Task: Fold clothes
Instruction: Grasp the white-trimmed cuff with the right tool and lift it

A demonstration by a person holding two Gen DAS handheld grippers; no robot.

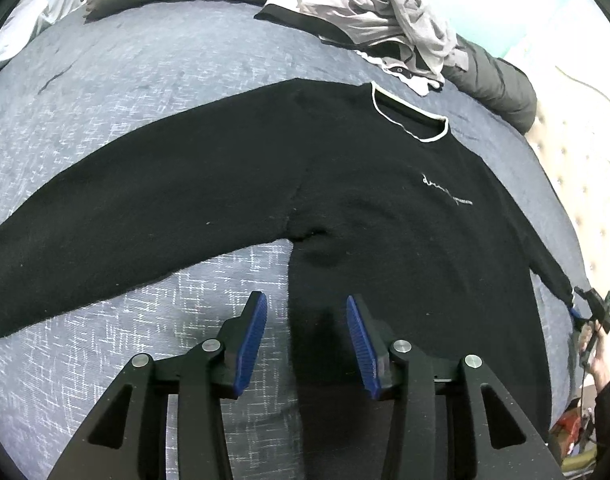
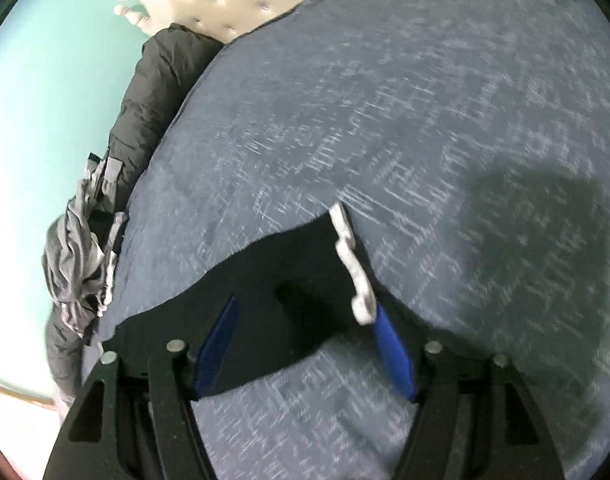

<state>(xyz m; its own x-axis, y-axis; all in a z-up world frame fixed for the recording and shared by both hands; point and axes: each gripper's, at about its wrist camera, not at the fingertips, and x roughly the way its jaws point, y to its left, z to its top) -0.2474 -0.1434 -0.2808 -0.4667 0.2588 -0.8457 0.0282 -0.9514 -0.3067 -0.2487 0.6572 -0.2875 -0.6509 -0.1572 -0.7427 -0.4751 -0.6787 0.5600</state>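
1. Blue-grey bedspread (image 1: pixel 125 92), woven with pale broken line marks, covering the whole bed.
2. Black knit sweater (image 1: pixel 345 208) spread flat on it, front up, sleeves out, white-trimmed neck.
3. Crumpled heap of grey clothes (image 1: pixel 385 8) at the far edge, beside a dark puffy quilted jacket (image 1: pixel 501 88).
4. Left gripper (image 1: pixel 307 336): ribbed blue pads spread apart over the sweater's side edge, pinching nothing.
5. Right gripper (image 2: pixel 305 344): jaws apart, straddling the white-edged sleeve cuff (image 2: pixel 355 264); grip impossible to tell.

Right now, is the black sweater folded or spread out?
Spread out. The black sweater lies flat on the bed cover, front up, both sleeves stretched sideways, no fold across the body.
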